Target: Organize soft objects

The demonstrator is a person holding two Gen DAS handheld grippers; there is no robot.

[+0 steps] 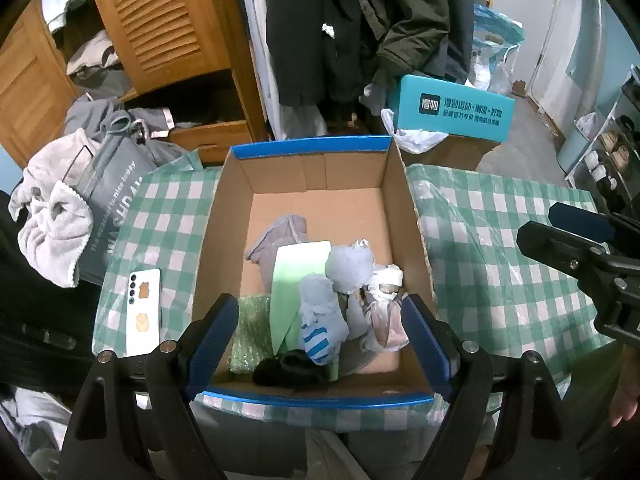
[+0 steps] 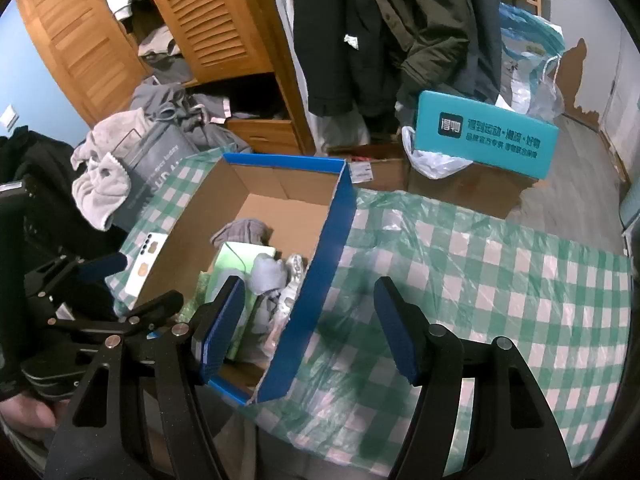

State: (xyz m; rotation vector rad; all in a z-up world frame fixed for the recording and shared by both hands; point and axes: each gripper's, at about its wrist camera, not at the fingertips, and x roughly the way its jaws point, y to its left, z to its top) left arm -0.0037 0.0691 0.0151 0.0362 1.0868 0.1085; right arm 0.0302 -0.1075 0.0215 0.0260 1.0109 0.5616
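An open cardboard box with a blue rim [image 1: 308, 146] [image 2: 338, 216] stands on the green checked tablecloth [image 1: 492, 240] [image 2: 480, 264]. Inside lie soft items: a grey cloth [image 1: 276, 236] [image 2: 240, 230], a pale green pad [image 1: 298, 276] [image 2: 232, 256], light blue socks [image 1: 320, 312] [image 2: 268, 270], white-and-pink socks [image 1: 384, 304], a black sock [image 1: 292, 366] and green bubble wrap [image 1: 252, 328]. My left gripper [image 1: 320, 340] is open and empty above the box's near end. My right gripper [image 2: 310, 328] is open and empty, straddling the box's right wall; it also shows in the left wrist view [image 1: 576, 236].
A white phone [image 1: 144, 312] [image 2: 146, 262] lies on the cloth left of the box. A grey tote bag [image 1: 108, 200] with a towel [image 1: 52, 216] stands at the far left. A teal box [image 1: 452, 106] [image 2: 484, 134], hanging coats and a wooden wardrobe [image 1: 160, 24] stand behind the table.
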